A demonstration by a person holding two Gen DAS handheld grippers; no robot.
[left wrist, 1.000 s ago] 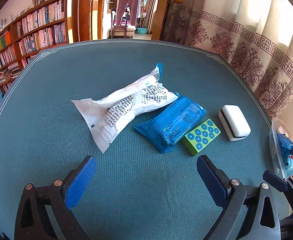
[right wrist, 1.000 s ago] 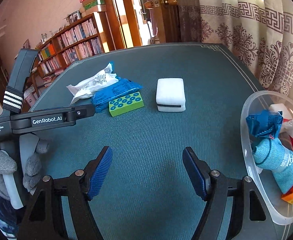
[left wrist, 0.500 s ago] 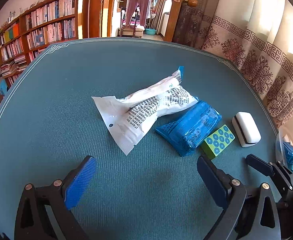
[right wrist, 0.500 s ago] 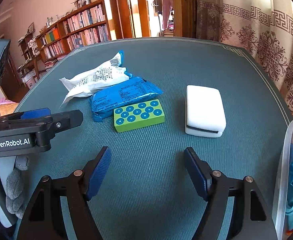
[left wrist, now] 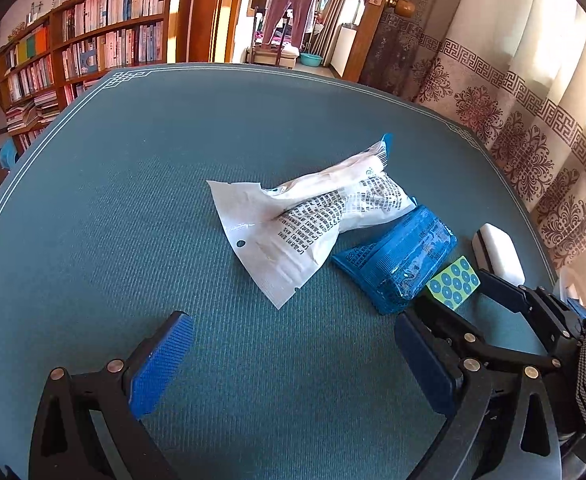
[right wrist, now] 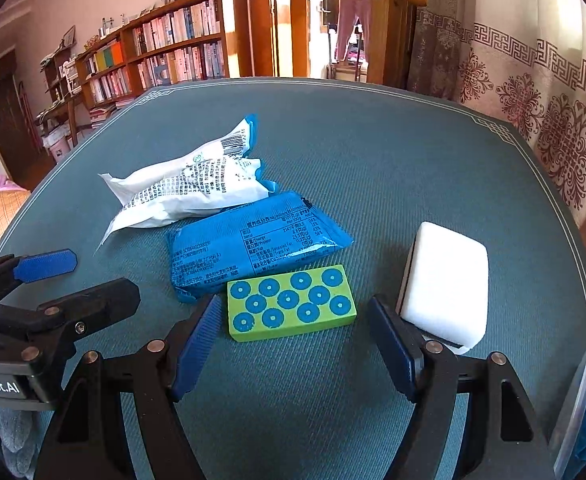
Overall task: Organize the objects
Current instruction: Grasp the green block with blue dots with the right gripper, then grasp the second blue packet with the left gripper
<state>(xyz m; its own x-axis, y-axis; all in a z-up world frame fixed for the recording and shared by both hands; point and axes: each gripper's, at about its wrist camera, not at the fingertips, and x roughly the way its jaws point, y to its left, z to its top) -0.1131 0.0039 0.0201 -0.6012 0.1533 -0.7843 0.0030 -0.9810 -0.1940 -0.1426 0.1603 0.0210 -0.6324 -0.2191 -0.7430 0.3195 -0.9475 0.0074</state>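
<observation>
The right claw [right wrist: 293, 344], wide open and empty, has moved closer, its jaws now flanking the green dotted block [right wrist: 291, 303], apparently readying a grasp.

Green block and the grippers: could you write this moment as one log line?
right gripper: open, straddling green block | left gripper: open, empty | white pouch, blue packet, white sponge: on table
</observation>
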